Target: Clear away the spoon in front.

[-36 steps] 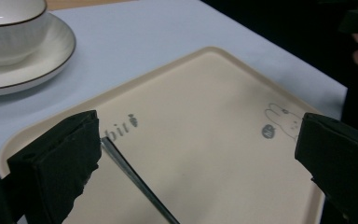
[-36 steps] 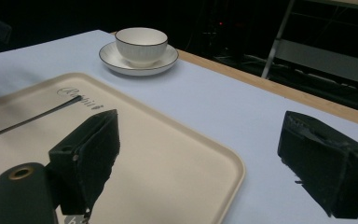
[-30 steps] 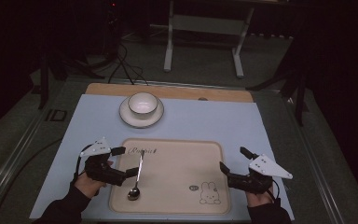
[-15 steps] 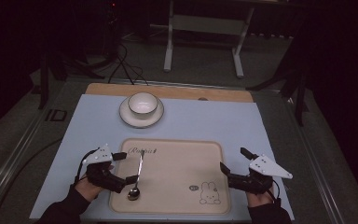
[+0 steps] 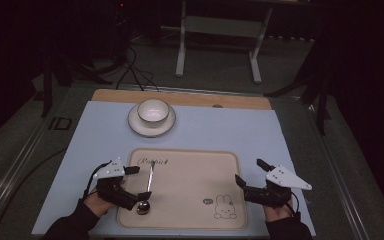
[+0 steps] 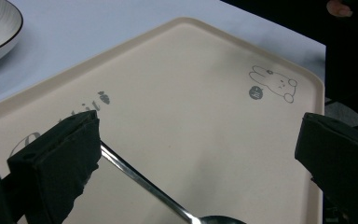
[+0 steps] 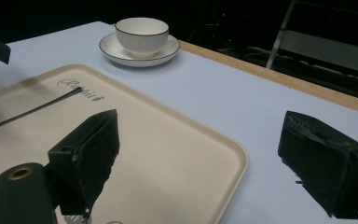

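Dark floor and a metal stand frame surround my table [image 5: 230, 130], whose pale blue top fills the middle of the high view. On it, toward six o'clock, lies the beige tray [image 5: 195, 165] with a rabbit drawing near its five o'clock corner. At twelve o'clock from the tray sits a saucer [image 5: 136, 126] with a white cup [image 5: 153, 111] standing on it, well apart from the tray.

My left gripper [image 5: 132, 184] is at the tray's eight o'clock edge, jaws wide apart, bracketing the spoon [image 5: 148, 187]. The spoon lies flat on the tray, handle pointing to twelve o'clock, bowl at six o'clock. In the left gripper view one of my jaws sits just beside the handle [image 6: 135, 175], possibly brushing it, and the other stands well off across the tray, so nothing is gripped.

My right gripper [image 5: 249, 181] waits at the tray's four o'clock corner, jaws also spread, holding nothing; in the right gripper view they straddle the tray's rim [image 7: 235, 154].

I judge the work barely begun: I am lined up on the spoon but have not closed on it. Gripping, lifting and carrying it, perhaps toward the cup, are all left.
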`<act>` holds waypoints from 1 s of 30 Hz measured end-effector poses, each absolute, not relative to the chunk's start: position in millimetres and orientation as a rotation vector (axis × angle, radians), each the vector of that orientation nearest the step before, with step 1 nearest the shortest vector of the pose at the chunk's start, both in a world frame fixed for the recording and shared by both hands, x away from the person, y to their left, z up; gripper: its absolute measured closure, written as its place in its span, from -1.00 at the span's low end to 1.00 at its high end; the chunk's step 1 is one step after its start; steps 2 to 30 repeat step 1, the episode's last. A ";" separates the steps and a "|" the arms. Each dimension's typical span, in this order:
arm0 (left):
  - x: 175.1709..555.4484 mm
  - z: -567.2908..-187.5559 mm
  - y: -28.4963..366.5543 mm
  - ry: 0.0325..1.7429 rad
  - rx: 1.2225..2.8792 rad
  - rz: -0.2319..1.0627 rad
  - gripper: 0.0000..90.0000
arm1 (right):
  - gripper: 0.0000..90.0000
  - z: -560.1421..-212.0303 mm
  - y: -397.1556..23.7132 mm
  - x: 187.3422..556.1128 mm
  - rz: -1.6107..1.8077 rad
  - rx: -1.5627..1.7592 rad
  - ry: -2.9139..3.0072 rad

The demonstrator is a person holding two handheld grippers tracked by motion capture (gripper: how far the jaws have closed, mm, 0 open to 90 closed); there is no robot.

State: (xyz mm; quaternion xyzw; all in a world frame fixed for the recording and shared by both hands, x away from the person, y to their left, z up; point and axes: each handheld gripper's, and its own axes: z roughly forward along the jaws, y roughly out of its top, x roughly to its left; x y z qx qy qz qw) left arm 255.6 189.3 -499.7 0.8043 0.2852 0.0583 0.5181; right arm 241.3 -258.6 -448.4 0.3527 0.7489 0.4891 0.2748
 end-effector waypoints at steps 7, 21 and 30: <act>255.8 -500.0 189.5 0.686 1.928 0.143 -0.99 | -0.73 -448.6 -258.4 241.5 1.315 0.948 2.015; 255.8 -500.0 189.5 0.686 1.928 0.143 -0.99 | -0.73 -448.6 -258.4 241.5 1.315 0.948 2.015; 255.8 -500.0 189.5 0.686 1.928 0.143 -0.99 | -0.73 -448.6 -258.4 241.5 1.315 0.948 2.015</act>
